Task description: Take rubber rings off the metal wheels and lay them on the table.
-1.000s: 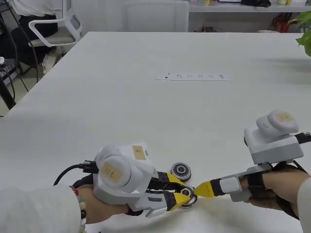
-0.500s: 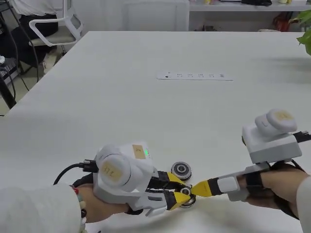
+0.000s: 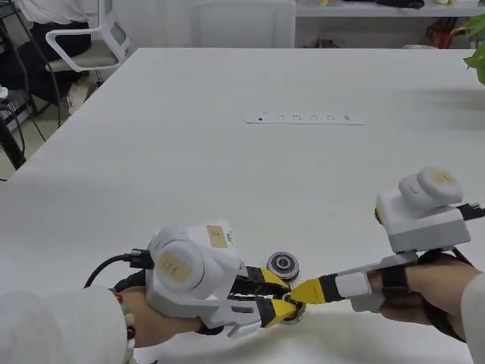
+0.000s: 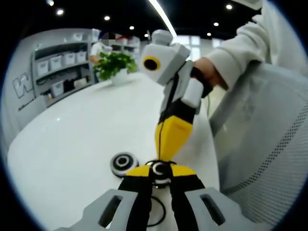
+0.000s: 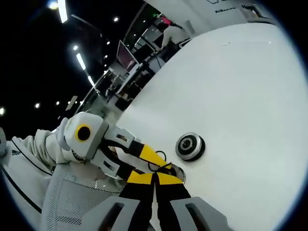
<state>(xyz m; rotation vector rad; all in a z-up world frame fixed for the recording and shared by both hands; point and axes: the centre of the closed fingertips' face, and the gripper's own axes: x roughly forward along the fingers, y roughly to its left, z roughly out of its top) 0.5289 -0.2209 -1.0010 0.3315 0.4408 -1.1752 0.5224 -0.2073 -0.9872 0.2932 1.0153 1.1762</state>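
The metal wheel [image 4: 160, 171] is seen at the near edge of the table [image 3: 227, 167], clamped between the yellow tips of the left gripper [image 4: 161, 171]. Its jaws are drawn in tight against the wheel's two sides. In the left gripper view the wheel's round face and dark centre are shown straight on. From the head view little more than a sliver of it [image 3: 292, 310] can be made out under the crossed tips.

The right gripper [image 5: 155, 178] is brought in against that same wheel, its jaws pressed together with hardly a gap and its tips laid at the wheel's rim. Whether anything is pinched between them cannot be told. A thin black loop [image 5: 160, 155] is picked out in the right gripper view, just beside the left gripper's yellow tip, and it cannot be made out from the head view.

A second wheel [image 3: 282, 265] is lying flat on the table just beyond the two grippers, apart from both. Its dark outer band is plainest in the right gripper view [image 5: 190, 146].

Farther out, a white power strip [image 3: 303, 118] is seen near the middle of the table. A chair [image 3: 87, 45] is caught at the far left corner, and a green plant [image 4: 115, 65] at the table's far end is shown in the left gripper view.
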